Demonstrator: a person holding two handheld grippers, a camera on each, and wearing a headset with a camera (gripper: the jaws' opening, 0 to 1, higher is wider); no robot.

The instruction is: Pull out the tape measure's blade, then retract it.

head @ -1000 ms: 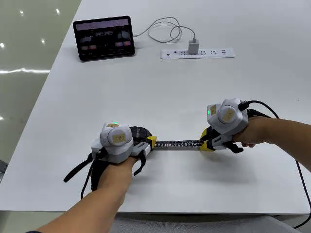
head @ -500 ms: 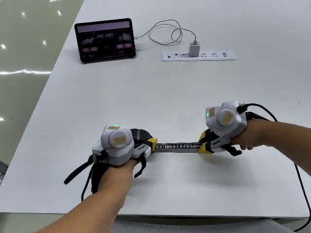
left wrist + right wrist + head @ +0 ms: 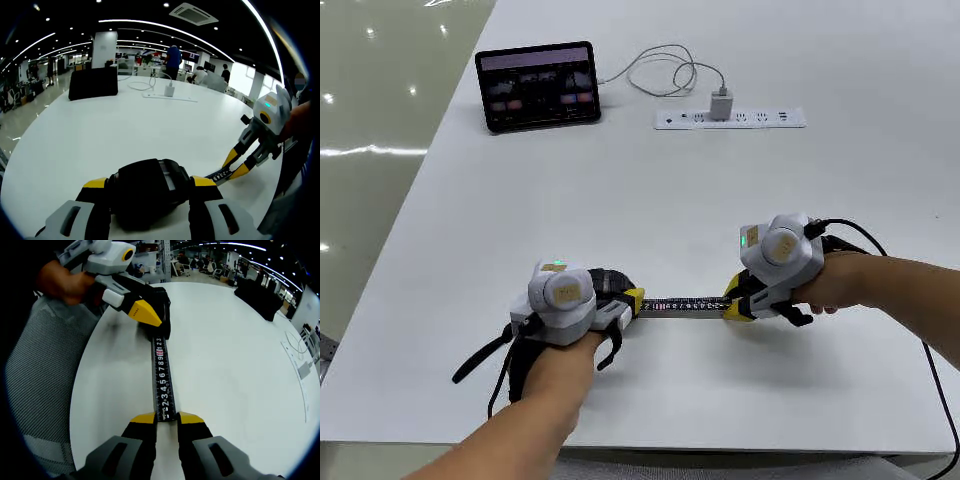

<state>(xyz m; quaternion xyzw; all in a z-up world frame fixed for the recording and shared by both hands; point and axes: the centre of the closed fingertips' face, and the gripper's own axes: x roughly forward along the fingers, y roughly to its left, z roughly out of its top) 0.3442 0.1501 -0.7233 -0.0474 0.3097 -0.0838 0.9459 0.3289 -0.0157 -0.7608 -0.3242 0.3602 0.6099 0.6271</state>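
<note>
A black tape measure case [image 3: 608, 284] lies on the white table [image 3: 650, 200], and my left gripper [image 3: 625, 305] is shut on it. Seen from the left gripper view, the case [image 3: 150, 192] sits between the yellow-tipped jaws of the left gripper [image 3: 149, 182]. A short length of the blade [image 3: 682, 301] runs right from the case. My right gripper [image 3: 730, 306] is shut on the blade's end. In the right gripper view the numbered blade [image 3: 161, 375] leads from the right gripper [image 3: 166, 418] to the case [image 3: 161, 302], which is held by the left gripper [image 3: 142, 310].
A tablet [image 3: 538, 84] stands at the far left of the table. A power strip [image 3: 730, 118] with a white charger and a looped cable lies behind the work. The table's left edge [image 3: 415, 200] drops to the floor.
My right gripper has moved left toward the case with the blade's end, and the blade showing between the grippers is shorter. The left gripper has stayed on the case.
</note>
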